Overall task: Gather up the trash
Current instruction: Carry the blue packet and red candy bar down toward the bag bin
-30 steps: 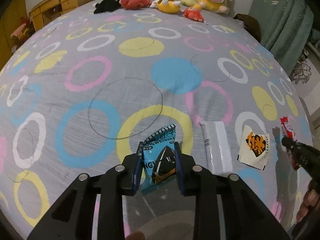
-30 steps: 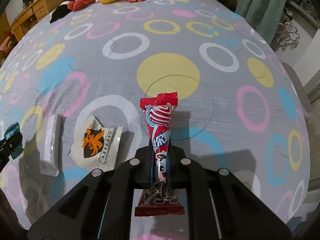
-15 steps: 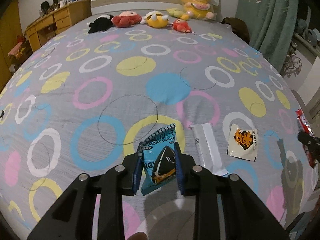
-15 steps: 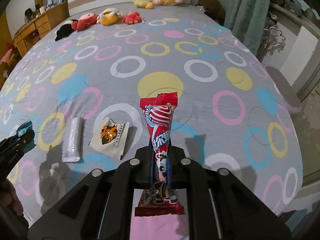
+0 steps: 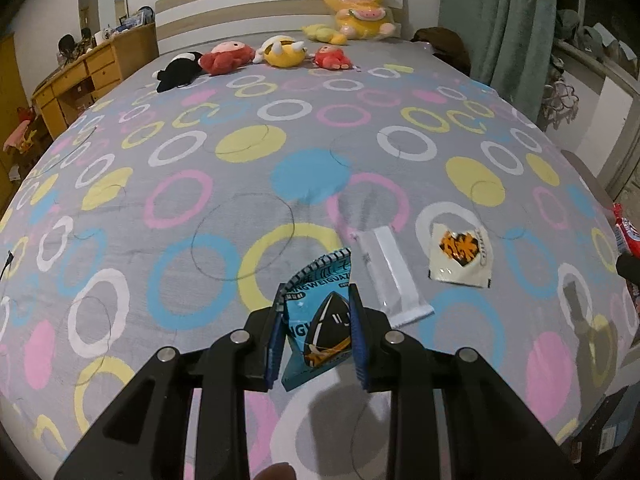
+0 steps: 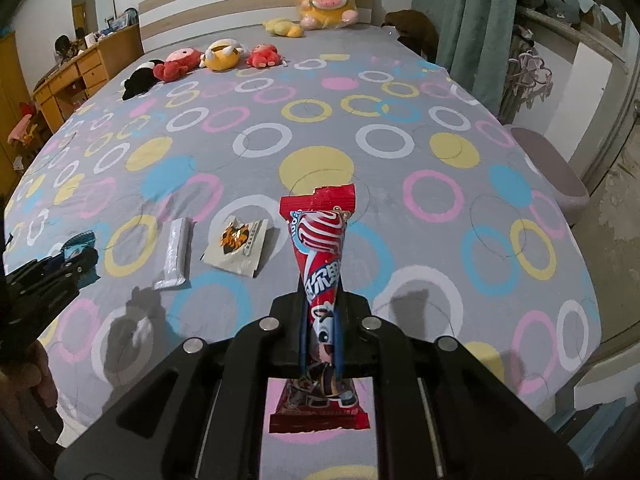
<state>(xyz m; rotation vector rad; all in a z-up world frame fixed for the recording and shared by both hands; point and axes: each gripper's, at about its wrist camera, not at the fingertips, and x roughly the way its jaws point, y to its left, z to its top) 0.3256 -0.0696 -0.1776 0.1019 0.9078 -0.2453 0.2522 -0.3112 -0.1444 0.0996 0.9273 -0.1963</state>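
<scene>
Left gripper [image 5: 316,336] clamped on blue snack packet [image 5: 318,320] | above grey ring-patterned bedspread [image 5: 248,168] | clear wrapper [image 5: 390,276] and white-orange sachet [image 5: 460,254] lie to its right | plush toys [image 5: 280,52] by headboard

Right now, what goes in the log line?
left gripper: shut on blue snack wrapper | right gripper: shut on red candy wrapper | bed: two wrappers left

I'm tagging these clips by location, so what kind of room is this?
Most likely a bedroom: a bed with a headboard, plush toys lined up near it, and a wooden dresser alongside.
</scene>
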